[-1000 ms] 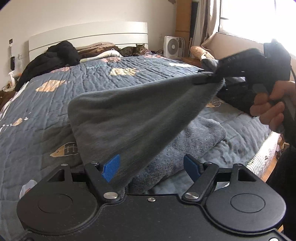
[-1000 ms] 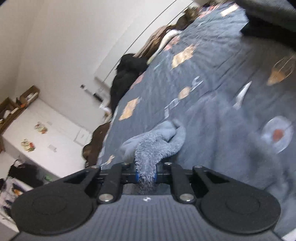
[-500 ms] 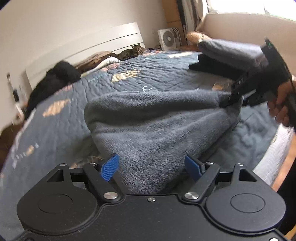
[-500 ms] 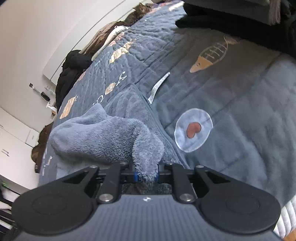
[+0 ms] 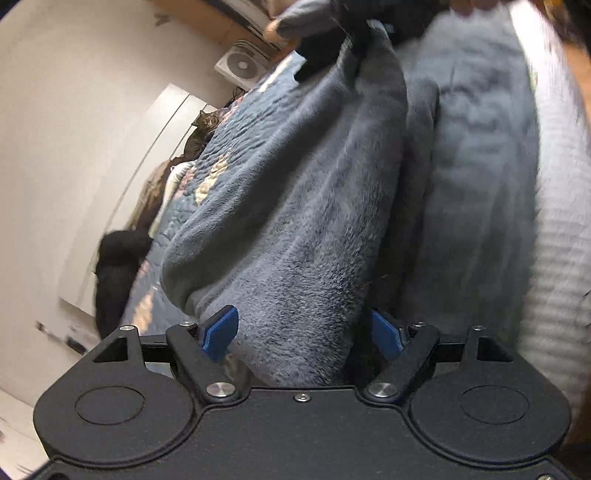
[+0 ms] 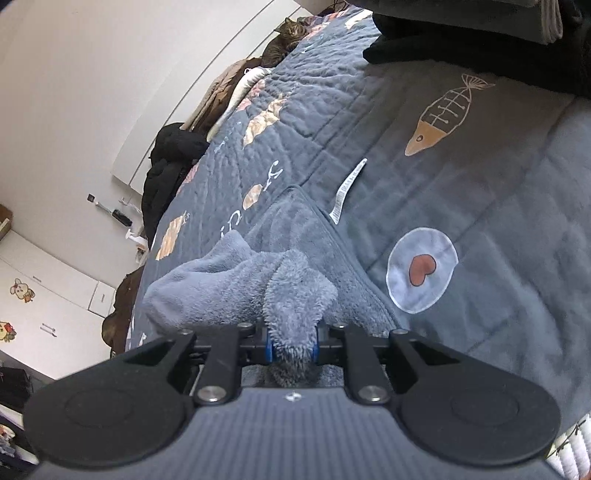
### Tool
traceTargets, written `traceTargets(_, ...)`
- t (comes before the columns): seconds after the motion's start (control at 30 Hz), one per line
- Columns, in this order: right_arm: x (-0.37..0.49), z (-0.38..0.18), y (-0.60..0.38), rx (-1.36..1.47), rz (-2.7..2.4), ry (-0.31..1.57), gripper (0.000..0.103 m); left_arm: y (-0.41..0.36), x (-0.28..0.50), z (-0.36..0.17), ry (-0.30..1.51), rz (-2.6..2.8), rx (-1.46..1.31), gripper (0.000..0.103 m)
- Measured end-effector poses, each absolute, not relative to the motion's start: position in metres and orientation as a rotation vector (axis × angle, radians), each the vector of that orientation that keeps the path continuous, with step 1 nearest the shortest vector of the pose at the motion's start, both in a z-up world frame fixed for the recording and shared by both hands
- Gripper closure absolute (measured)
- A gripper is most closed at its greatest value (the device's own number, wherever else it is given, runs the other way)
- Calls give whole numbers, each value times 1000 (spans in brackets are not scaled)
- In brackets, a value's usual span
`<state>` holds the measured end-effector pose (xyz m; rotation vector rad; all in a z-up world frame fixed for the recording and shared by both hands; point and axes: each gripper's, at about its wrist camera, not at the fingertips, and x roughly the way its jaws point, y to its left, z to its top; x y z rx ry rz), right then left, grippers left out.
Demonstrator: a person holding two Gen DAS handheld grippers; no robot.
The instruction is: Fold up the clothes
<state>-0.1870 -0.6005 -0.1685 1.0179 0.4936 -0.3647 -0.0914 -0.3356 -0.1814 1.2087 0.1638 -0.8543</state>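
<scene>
behind everything ran a pale wall and a white headboard [image 6: 177, 122], and the bed [image 6: 480, 177] under its grey quilt with the fish and the heart patch was the surface i worked over. a cat [image 6: 286, 35] lay curled at the headboard end of the bed, and a heap of black clothes [image 6: 166, 170] sat on the quilt against the headboard side. a white fan [image 5: 242, 64] stood beyond the far corner of the bed.

my right gripper [image 6: 291, 341] had its jaws pinched tight on a fold of the fleece garment [image 6: 236, 288], the fluffy cloth bunched between the blue pads. the rest of that grey fleece lay on the quilt just beside the heart patch, with its white label [image 6: 347, 192] flat on the bed.

my left gripper [image 5: 301, 332] stood with its jaws spread wide, the fleece [image 5: 295, 221] draped down between the blue pads [image 5: 221, 328] without being squeezed. at the far top of that view the cloth rose toward the dark body of my other gripper, blurred.
</scene>
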Motion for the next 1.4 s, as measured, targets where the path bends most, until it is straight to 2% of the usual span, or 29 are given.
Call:
traceTargets(0.07,-187,-171,-601,1012,-384,502,86,-339,-88,-188,143,-832,1239,36)
traceTargets(0.13,-189,-176,-603,1033,-408,507,88,-341,-83,-196,148,-805,1289,53)
traceTargets(0.17,-190,-178,-604,1045,-414,507,88,-340,-81,-200,148,-786,1333,73)
traceTargets(0.2,-191,-179,-604,1055,-410,506,89,-336,-80,-203,127,-766,1371,80)
traceTargets(0.27,-190,-179,-602,1061,-377,512,90,-327,-79,-197,54,-715,1377,87)
traceTargets(0.37,-184,-175,-592,1017,-324,529,90,-315,-76,-171,3,-609,1275,89)
traceTargets(0.43,-180,-174,-586,995,-309,533,90,-313,-74,-174,66,-643,1295,88)
traceTargets(0.53,-179,-175,-586,982,-351,540,90,-315,-78,-193,130,-708,1358,79)
traceTargets(0.57,-180,-176,-589,994,-361,539,90,-315,-80,-198,129,-712,1373,70)
traceTargets(0.67,-185,-177,-593,979,-401,540,90,-313,-79,-193,90,-692,1357,57)
traceTargets(0.7,-189,-177,-595,994,-402,522,90,-313,-79,-191,76,-685,1351,48)
traceTargets(0.77,-195,-172,-596,1001,-399,475,90,-311,-79,-188,50,-671,1340,42)
traceTargets(0.83,-200,-164,-598,1000,-395,425,90,-310,-78,-185,24,-657,1329,47)
traceTargets(0.87,-203,-161,-599,1002,-395,399,91,-309,-78,-183,11,-650,1323,65)
traceTargets(0.9,-206,-158,-601,1008,-403,373,91,-309,-78,-181,-2,-643,1317,74)
traceTargets(1.03,-208,-157,-608,1034,-411,356,91,-306,-77,-180,-34,-629,1319,71)
traceTargets(1.1,-202,-163,-607,1021,-417,412,91,-305,-76,-186,-29,-637,1347,55)
traceTargets(1.17,-198,-171,-604,1002,-442,466,91,-304,-76,-191,-24,-644,1374,52)
traceTargets(1.23,-194,-179,-602,980,-456,522,91,-304,-75,-197,-19,-652,1402,57)
traceTargets(1.3,-191,-187,-599,955,-464,579,91,-303,-75,-203,-13,-659,1430,80)
traceTargets(1.4,-192,-189,-596,922,-462,613,91,-301,-72,-193,30,-673,1396,82)
